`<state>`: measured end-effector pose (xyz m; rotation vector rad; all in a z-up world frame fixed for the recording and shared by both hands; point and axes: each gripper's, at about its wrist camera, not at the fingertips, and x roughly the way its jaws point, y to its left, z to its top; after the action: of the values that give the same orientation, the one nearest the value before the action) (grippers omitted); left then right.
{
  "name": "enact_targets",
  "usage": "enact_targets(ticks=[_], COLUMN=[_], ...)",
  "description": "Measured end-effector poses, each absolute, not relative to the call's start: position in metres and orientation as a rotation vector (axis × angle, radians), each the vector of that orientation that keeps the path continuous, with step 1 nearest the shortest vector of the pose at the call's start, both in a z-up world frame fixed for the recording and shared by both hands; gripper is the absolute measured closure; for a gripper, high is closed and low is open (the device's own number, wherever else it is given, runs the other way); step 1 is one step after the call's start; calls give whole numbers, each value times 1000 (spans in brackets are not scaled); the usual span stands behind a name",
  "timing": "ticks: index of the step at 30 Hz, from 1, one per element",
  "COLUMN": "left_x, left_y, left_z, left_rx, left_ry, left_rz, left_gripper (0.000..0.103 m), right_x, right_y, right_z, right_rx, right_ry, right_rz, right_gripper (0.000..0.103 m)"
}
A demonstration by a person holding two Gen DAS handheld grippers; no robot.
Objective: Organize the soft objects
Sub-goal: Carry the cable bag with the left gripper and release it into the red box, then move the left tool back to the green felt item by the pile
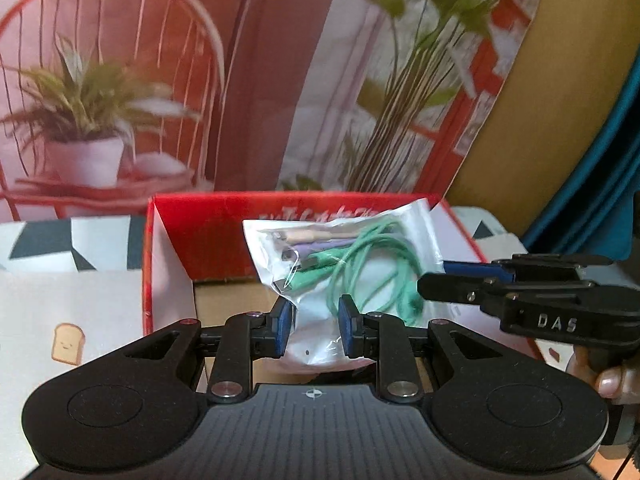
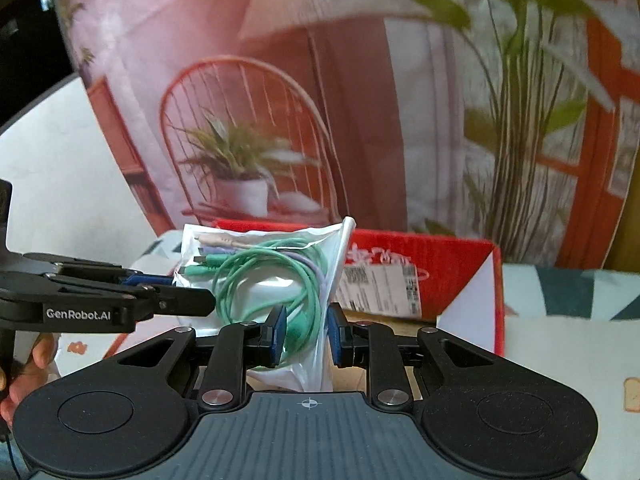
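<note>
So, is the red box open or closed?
Open: the red box has no lid on top, and its brown cardboard floor shows inside.

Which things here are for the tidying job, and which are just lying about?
For the job:
- clear plastic bag of green and purple cables
- open red cardboard box
- left hand-held gripper and right hand-held gripper, both pinching the bag

Just lying about:
- toast-print white tablecloth
- printed plant-and-chair backdrop

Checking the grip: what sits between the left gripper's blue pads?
The clear bag of green cables, pinched by the left gripper; the left wrist view shows it.
</note>
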<state>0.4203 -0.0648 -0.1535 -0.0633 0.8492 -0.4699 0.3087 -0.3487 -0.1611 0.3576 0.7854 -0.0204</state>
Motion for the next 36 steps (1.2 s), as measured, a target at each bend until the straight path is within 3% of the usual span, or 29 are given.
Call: enact_targets(ticks=[12, 25, 27, 31, 36], left_x=[420, 313, 295, 257, 223], left_y=[-65, -27, -19, -6, 3], left_z=[-162, -136, -138, -148, -166], left_rx=[-48, -10, -18, -51, -115], left_ry=[846, 666, 652, 646, 683], left_rz=[-492, -384, -376, -359, -342], left_gripper=[77, 75, 75, 75, 75], right_x=[321, 236, 218, 179, 138], right_y=[-348, -345, -341, -325, -311], right_z=[-172, -149, -144, -136, -136], right_rx=[387, 344, 337, 287, 262], right_ry=[831, 659, 615, 542, 506], right_rz=[-18, -104, -103, -89, -91], right_gripper=[82, 80, 79, 66, 65])
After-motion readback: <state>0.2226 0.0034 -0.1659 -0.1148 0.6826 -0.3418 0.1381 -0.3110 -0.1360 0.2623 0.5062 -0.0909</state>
